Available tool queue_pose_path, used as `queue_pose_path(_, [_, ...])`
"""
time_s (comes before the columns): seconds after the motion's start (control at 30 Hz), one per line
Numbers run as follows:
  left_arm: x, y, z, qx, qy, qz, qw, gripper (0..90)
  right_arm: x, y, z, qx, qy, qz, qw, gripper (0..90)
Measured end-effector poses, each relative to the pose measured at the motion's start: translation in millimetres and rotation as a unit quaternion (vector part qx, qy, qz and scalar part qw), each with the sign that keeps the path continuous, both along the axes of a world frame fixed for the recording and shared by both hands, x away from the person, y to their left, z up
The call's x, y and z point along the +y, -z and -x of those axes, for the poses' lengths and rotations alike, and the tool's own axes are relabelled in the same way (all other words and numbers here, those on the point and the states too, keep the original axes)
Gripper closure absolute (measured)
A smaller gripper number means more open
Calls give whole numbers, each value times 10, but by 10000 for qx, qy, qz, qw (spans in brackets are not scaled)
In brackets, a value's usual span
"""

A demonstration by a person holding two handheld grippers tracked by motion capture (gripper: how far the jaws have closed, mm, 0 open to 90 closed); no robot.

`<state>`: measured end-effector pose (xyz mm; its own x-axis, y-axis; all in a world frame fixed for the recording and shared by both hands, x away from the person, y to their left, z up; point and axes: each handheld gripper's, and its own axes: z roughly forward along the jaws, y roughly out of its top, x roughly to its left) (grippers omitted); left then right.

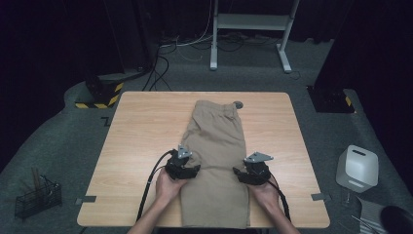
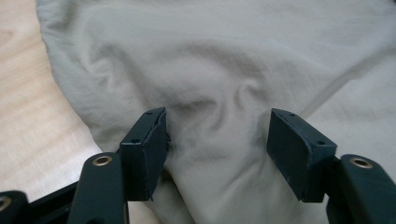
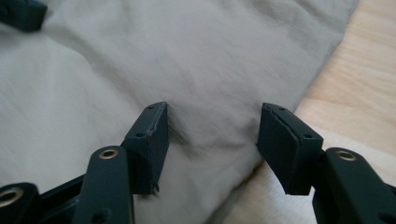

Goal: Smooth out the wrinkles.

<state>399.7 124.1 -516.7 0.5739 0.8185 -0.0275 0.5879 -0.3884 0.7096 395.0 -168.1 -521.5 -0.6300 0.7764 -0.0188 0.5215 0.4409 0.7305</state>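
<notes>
Black, both of my tools: the left gripper (image 1: pixel 187 171) has its jaws standing wide apart over a soft ridge of cloth, pads not pressing it, as I see in the left gripper view (image 2: pixel 217 154). My right gripper (image 1: pixel 246 174) is likewise spread, its jaws straddling the cloth's edge without clamping, in the right gripper view (image 3: pixel 212 149). Between and under them lie the folded khaki cotton shorts (image 1: pixel 216 156), flat on the table's middle, with each gripper at one long side, about two thirds of the way toward me. I read the long axis as running straight away from me: the gathered waistband points to the far edge, the hem end reaches the near edge by my forearms. The light wooden table (image 1: pixel 141 126) shows bare on either side of the garment. Beyond, on the grey carpet, I see a white boxy container (image 1: pixel 358 168) to the right and a black wire basket (image 1: pixel 36 197) to the left.
</notes>
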Motion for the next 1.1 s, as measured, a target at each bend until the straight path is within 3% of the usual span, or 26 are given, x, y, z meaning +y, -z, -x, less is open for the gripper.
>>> queue_pose_path(0.2, [-66, 0, -235, -31, -136, -118, 9998, 382, 6, 14, -143, -84, 104, 33, 9999, 428])
queue_pose_path(0.23, [-73, -2, -280, -53, -137, -161, 9998, 381, -3, 16, -237, -76, 166, 11, 9998, 420])
queue_pose_path(0.43, [-110, -3, -571, 6, -253, -51, 9997, 377, -42, 13, -498, 3, 312, -47, 9995, 418])
queue_pose_path(0.53, [-105, -5, -645, 56, -243, 28, 9997, 365, -55, 5, -576, 53, 351, -29, 9994, 419])
queue_pose_path(0.6, [-82, -16, -648, 106, -295, 50, 9995, 343, -60, -13, -604, 134, 362, -2, 9993, 415])
queue_pose_path(0.67, [-66, -44, -617, 35, -405, -92, 9991, 301, -73, -30, -616, 232, 539, -31, 9983, 327])
queue_pose_path(0.7, [-66, -44, -617, 35, -405, -92, 9991, 329, -73, -30, -616, 232, 539, -31, 9983, 327])
queue_pose_path(0.73, [-39, -73, -584, -73, -412, -59, 9991, 360, -123, -41, -619, 306, 706, -152, 9969, 293])
queue_pose_path(0.77, [30, -143, -522, -213, -472, 65, 9986, 375, -155, -49, -618, 322, 766, -184, 9964, 306])
queue_pose_path(0.87, [129, -208, -499, -102, -552, 257, 9981, 368, -226, -65, -605, 365, 802, -326, 9956, 318])
queue_pose_path(0.97, [248, -237, -482, -71, -703, 166, 9974, 348, -300, -103, -567, 312, 843, -428, 9950, 345])
queue_pose_path(1.1, [297, -200, -480, 38, -743, 211, 9970, 356, -368, -142, -531, 189, 993, -563, 9933, 416])
